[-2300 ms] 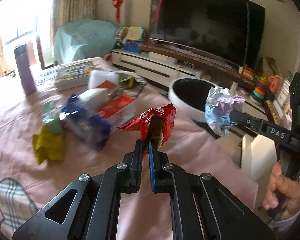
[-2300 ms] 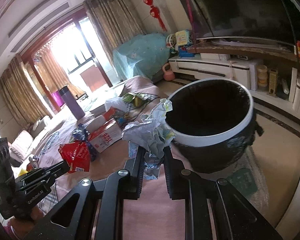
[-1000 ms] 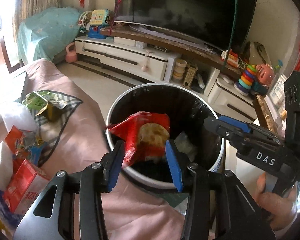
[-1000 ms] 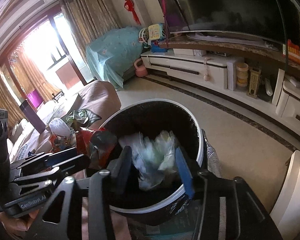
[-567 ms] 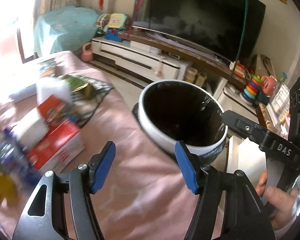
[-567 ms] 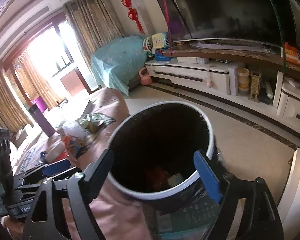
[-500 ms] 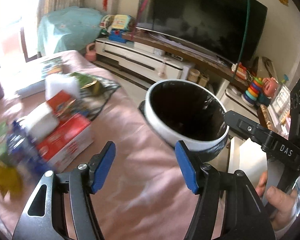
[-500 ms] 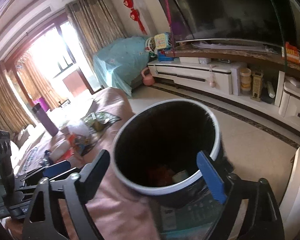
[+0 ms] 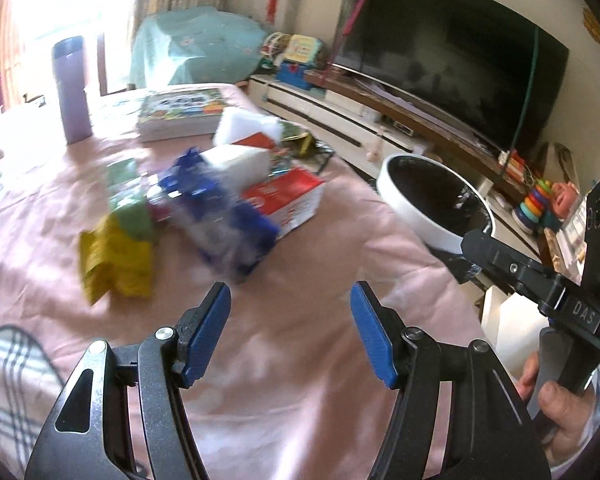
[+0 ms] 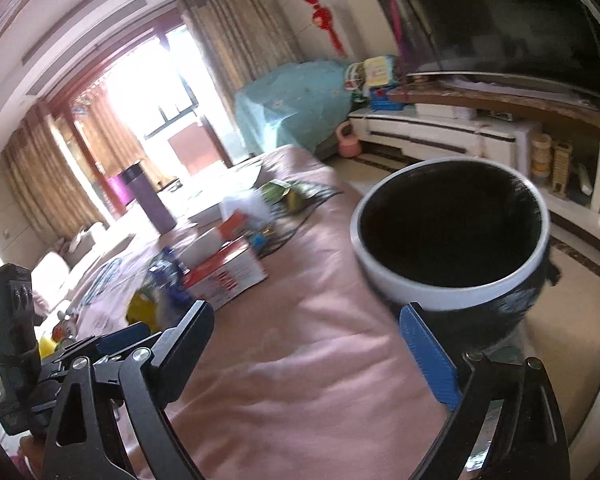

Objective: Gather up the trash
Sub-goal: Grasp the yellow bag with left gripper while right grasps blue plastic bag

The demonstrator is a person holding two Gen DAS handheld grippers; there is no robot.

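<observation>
My left gripper point(image 9: 290, 320) is open and empty above the pink cloth point(image 9: 280, 360). Ahead of it lies a pile of trash: a blue wrapper point(image 9: 224, 216), a yellow packet point(image 9: 116, 260), a green packet point(image 9: 128, 200), a red and white box point(image 9: 288, 200) and white tissue point(image 9: 240, 162). The black bin with a white rim point(image 9: 436, 196) stands at the table's right edge. My right gripper point(image 10: 308, 336) is open and empty, with the bin point(image 10: 452, 240) just ahead to the right. The right gripper also shows in the left wrist view point(image 9: 470, 240).
A purple flask point(image 9: 74, 92) and a stack of books point(image 9: 180, 114) stand at the back of the table. A TV point(image 9: 452, 60) on a low cabinet lines the far wall, with toys point(image 9: 534, 204) to its right. The floor lies beyond the bin.
Both grippers dropped the red wrapper and the crumpled paper into the bin and opened. The left gripper then swung left to face the trash pile; the right pulled back from the bin.
</observation>
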